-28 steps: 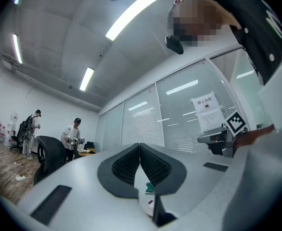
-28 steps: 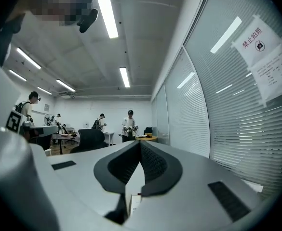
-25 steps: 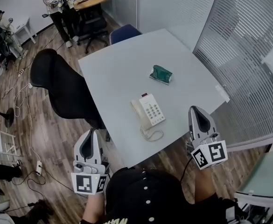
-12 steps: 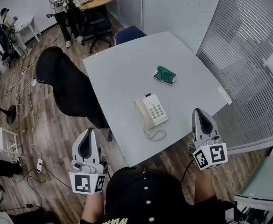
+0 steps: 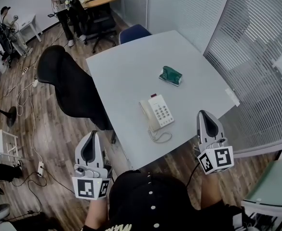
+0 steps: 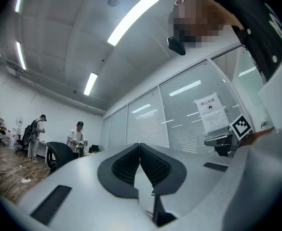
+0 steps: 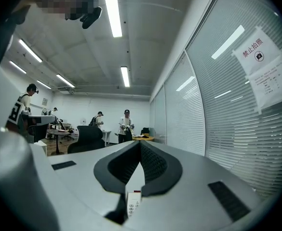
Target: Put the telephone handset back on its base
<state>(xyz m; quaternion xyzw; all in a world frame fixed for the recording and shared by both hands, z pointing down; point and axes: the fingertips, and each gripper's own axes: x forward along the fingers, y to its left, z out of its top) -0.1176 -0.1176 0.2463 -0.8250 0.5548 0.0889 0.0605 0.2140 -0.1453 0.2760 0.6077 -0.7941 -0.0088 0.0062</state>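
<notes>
Only view shifted; left gripper (image 5: 93, 136), right gripper (image 5: 206, 114) jaws closed, empty; handset (image 5: 145, 113) on base (image 5: 161, 112) looks light, rigid, slick, graspable mid-length.

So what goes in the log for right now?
handset: on base | left gripper: shut, empty | right gripper: shut, empty | neither touching handset
</notes>
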